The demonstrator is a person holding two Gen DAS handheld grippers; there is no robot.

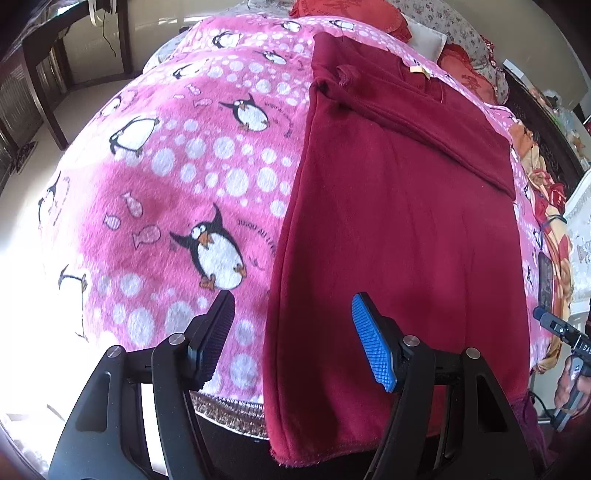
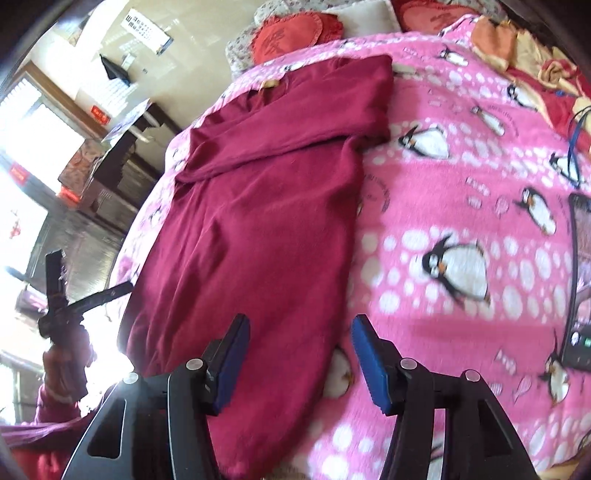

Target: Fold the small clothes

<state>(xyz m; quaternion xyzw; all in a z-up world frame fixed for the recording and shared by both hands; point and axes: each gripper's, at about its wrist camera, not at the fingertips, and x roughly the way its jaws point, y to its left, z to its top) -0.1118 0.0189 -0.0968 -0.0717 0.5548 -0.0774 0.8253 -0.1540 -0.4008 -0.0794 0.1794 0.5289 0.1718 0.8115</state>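
— Location of the garment?
— Dark red garment (image 1: 388,221) lies flat on the penguin blanket (image 1: 177,177), sleeve folded across its far end, hem at the near edge.
— Tools?
— Left gripper (image 1: 293,332) and right gripper (image 2: 299,354) both part open, pads clear of the cloth, holding nothing.

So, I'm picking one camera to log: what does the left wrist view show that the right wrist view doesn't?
Only the left wrist view shows the garment's near hem at the bed edge. Only the right wrist view shows the red heart cushion and wall chart. Both show the maroon garment with its tag, lying partly folded on the penguin blanket, and open jaws holding nothing.
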